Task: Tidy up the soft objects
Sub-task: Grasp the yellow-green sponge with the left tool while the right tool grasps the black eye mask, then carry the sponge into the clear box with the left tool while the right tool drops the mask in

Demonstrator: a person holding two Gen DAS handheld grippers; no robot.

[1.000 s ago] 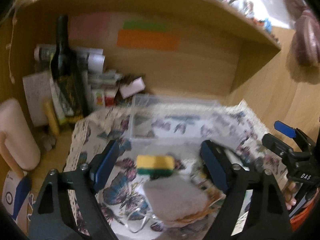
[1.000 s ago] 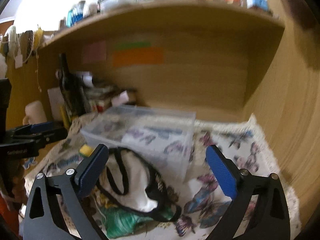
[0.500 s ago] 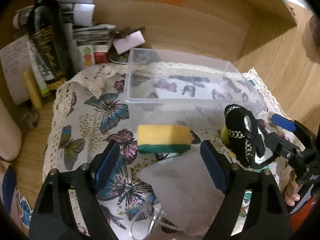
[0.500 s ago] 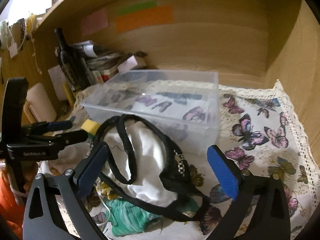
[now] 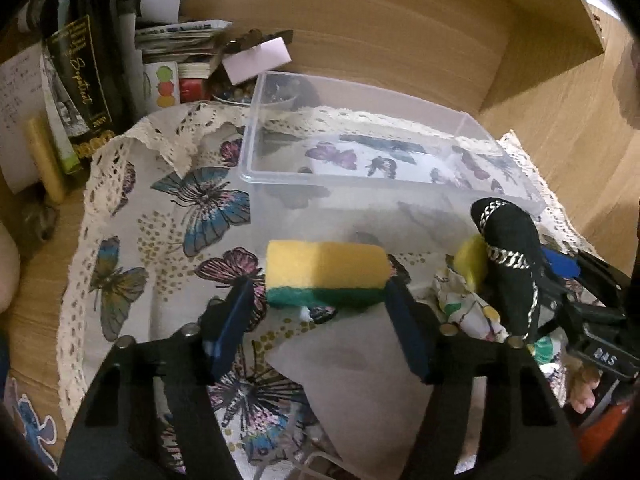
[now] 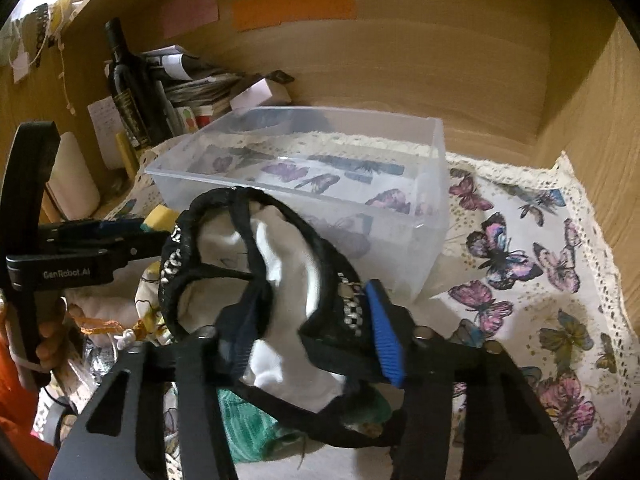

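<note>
— Sponge between the tips of the left gripper, lying on the butterfly cloth just in front of the clear bin. Jaws spread to either side of it, close at both ends; impossible to tell whether already touching.

— Light and springy, by the look. Best taken across the short ends, low on the green scrub layer, probably the firmer part. Squashes rather than slips, so no call for a hard squeeze.

— And the right gripper?

— Pinched on the black-and-white garment, raised off the pile, near the bin's front wall. Limp, likely almost weightless, all loops and straps.

— Snag risk, then?

— Probably. Black straps looping wide of the pads, apt to catch on the bin rim or drag the green fabric lying underneath. Better held by the bunched middle than by one strap. Lift high before crossing the rim.

— Bin itself?

— Nothing inside yet, only the butterfly pattern showing through the floor.
</note>
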